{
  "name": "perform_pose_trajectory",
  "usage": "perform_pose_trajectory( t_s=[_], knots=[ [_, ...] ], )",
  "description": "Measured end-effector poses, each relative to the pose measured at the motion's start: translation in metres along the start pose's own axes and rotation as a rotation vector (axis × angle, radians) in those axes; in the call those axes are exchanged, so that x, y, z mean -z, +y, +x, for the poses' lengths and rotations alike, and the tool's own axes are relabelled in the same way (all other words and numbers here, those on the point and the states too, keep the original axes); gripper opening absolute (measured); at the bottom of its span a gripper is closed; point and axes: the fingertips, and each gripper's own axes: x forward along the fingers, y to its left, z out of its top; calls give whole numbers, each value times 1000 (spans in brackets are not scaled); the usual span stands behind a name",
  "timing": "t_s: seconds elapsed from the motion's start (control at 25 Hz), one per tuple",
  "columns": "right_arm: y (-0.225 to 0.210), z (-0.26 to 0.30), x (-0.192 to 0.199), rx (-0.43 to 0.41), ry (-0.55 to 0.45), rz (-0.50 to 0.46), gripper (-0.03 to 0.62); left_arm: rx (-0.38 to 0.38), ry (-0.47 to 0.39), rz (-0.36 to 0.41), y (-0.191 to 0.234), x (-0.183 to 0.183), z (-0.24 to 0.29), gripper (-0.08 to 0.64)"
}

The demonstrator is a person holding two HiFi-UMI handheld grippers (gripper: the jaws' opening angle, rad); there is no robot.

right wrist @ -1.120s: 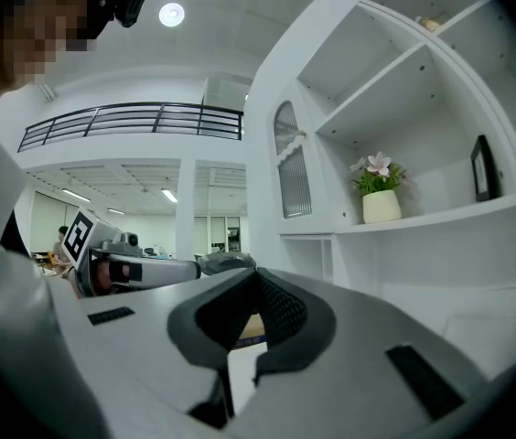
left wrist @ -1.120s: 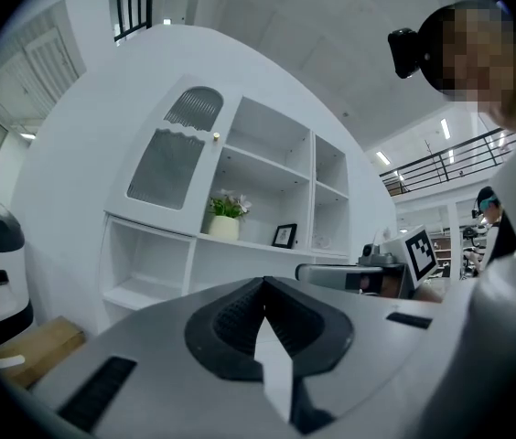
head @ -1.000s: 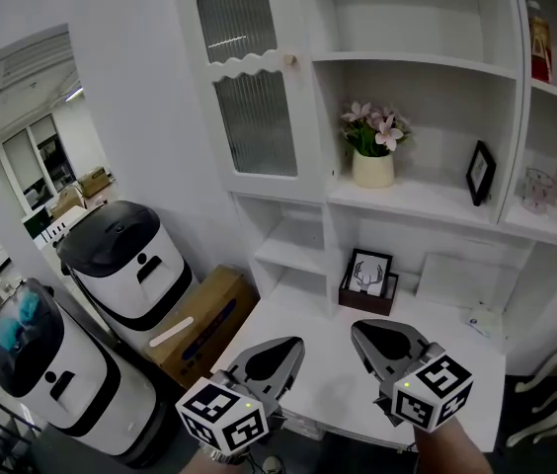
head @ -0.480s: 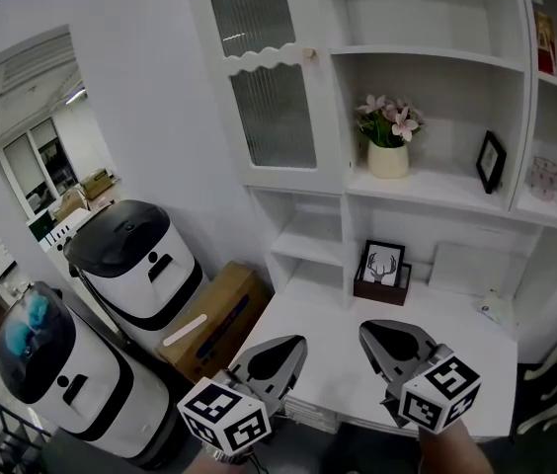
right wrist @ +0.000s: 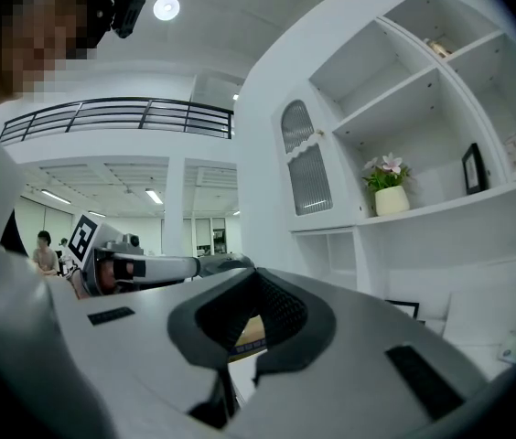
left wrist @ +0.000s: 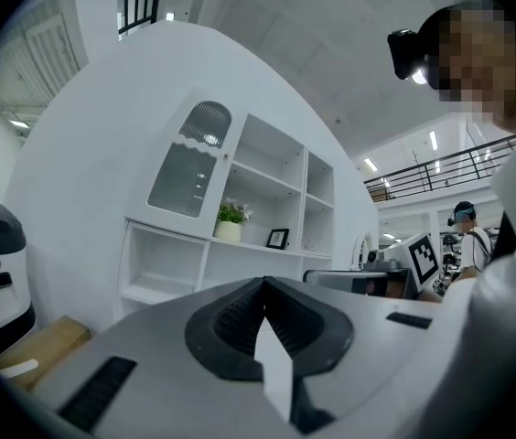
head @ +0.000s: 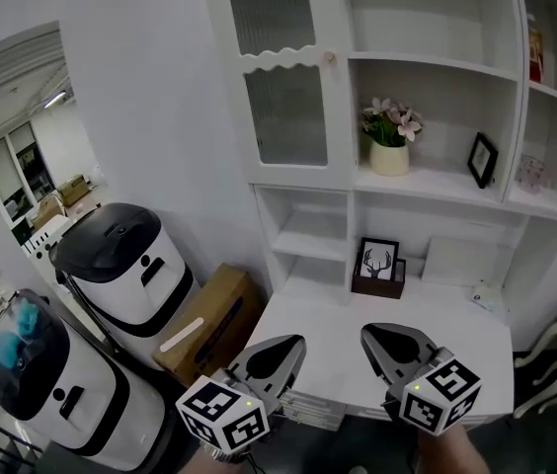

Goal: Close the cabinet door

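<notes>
Bright even ceiling light, soft shadows, sharp focus; gripper views bulge, corners black

A cream ceramic pot of pink flowers stands on the white middle shelf, with a small black-framed picture leaning further right. Below, on the white surface, a black-framed deer print sits in a dark box. At the left stand a rounded white machine with a black top and a second like it. A brown cardboard box lies just beside the first.
</notes>
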Motion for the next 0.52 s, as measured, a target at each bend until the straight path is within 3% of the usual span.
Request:
perform_pose_trajectory(
  t_s=[0.52],
  knots=[
    [37, 13, 5, 71, 4, 1, 5, 68, 4, -15, 23, 0, -31, 5]
  ],
)
